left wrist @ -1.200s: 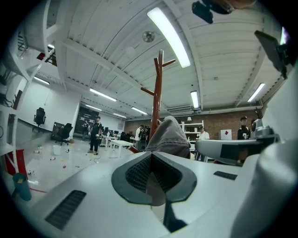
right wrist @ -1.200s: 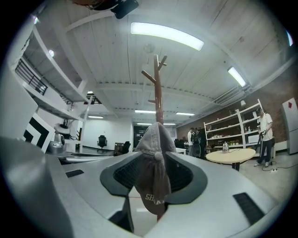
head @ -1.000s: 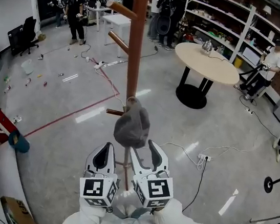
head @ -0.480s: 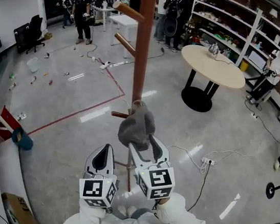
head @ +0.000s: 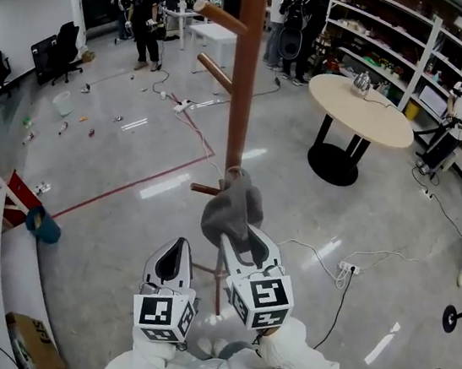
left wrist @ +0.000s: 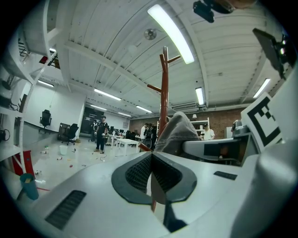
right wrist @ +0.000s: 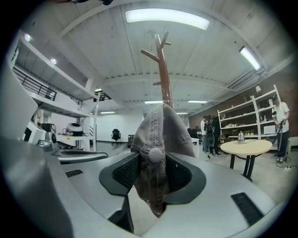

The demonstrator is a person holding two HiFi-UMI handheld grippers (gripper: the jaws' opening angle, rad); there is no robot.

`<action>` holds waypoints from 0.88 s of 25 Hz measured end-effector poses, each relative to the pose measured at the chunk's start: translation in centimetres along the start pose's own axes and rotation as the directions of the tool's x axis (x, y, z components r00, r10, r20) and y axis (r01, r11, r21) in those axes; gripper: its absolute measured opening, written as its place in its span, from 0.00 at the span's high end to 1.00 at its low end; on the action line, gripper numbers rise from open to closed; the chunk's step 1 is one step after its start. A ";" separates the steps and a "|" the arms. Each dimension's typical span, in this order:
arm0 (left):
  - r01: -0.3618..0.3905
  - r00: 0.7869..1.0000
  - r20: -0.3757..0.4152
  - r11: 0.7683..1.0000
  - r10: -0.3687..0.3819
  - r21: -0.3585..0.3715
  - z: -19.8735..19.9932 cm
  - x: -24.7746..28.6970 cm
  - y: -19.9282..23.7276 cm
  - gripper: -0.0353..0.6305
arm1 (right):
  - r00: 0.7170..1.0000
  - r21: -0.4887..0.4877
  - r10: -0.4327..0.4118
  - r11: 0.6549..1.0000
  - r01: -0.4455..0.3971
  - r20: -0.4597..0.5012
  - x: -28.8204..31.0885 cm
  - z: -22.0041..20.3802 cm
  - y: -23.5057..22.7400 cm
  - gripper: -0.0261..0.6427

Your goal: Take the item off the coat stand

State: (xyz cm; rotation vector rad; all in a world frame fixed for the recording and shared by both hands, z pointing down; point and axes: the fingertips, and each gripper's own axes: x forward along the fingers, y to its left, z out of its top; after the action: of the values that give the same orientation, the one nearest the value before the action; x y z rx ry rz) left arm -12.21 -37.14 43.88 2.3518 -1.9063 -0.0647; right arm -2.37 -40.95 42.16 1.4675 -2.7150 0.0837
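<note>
A grey cap [head: 232, 208] hangs on a short low peg of the tall brown coat stand [head: 245, 71]. My right gripper [head: 243, 237] reaches level at the cap. Its jaws have just been closing, with the cap between them. In the right gripper view the cap [right wrist: 160, 139] fills the gap, both pads press on its cloth, and the stand's pole [right wrist: 164, 79] rises behind. My left gripper [head: 172, 248] hangs beside it to the left, shut with nothing in it. In the left gripper view its pads [left wrist: 139, 169] meet, and the cap [left wrist: 176, 135] shows ahead to the right.
A round table [head: 361, 108] stands back right, before shelves [head: 404, 42]. Several people stand at the back and by the right wall. Cables and a power strip [head: 345, 268] lie on the floor right of the stand. A red floor line [head: 128, 186] runs left.
The right gripper has pushed a little forward around the cap and its fingers have drawn in onto it. The left gripper has stayed put.
</note>
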 end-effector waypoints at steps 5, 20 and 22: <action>0.003 1.000 -0.002 1.000 -0.003 0.002 -0.2 0.0 0.0 0.96 | 1.000 0.007 0.001 1.000 -0.001 0.005 -0.1 0.1 0.0 0.77; 0.004 1.000 0.001 1.000 -0.004 0.001 -0.4 -0.5 -0.3 0.96 | 0.998 0.015 -0.010 1.000 0.009 0.062 -1.4 1.3 0.0 0.86; 0.004 1.000 0.006 1.000 -0.004 0.003 -0.3 -0.5 -0.2 0.96 | 0.997 0.013 -0.015 1.000 0.014 0.072 -1.5 1.5 0.1 0.86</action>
State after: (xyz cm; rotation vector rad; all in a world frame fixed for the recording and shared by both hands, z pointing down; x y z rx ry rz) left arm -12.08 -36.55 44.09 2.3598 -1.9056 -0.0697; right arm -1.64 -39.77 40.57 1.5230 -2.7645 0.0479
